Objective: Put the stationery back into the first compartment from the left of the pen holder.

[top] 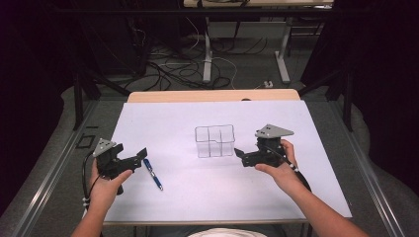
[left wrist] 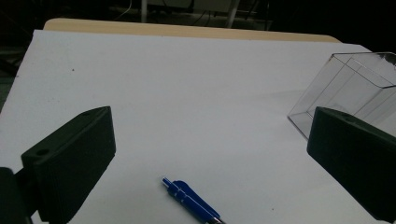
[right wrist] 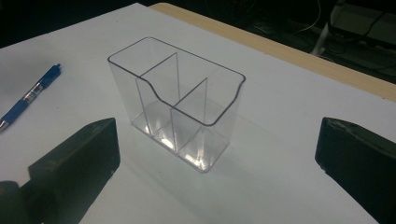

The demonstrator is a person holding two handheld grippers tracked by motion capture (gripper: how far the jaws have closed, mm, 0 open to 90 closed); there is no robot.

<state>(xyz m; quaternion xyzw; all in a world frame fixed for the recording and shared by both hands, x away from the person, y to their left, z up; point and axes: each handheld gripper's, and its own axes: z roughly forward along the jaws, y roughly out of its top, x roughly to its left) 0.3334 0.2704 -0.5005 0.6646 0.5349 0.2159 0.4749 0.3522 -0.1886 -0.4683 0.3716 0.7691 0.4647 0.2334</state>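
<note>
Your left tongs (top: 141, 157) hang spread just beside the blue pen (top: 153, 174); lower squarely over it. Right tongs (top: 239, 154), spread, empty, face the clear organizer (top: 214, 141).

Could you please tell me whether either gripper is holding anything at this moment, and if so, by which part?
Nothing is held. The left gripper is open above the pen; the right gripper is open beside the organizer.

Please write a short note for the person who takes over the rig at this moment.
Left gripper: open, holds nothing, close beside the blue pen.
Right gripper: open, holds nothing, just right of the clear organizer.
Pen lies flat on the white table, left of the organizer, which stands upright with nothing in its compartments.
Done: nothing picked up.
Left: probably grasp the pen and place it in the organizer.
</note>
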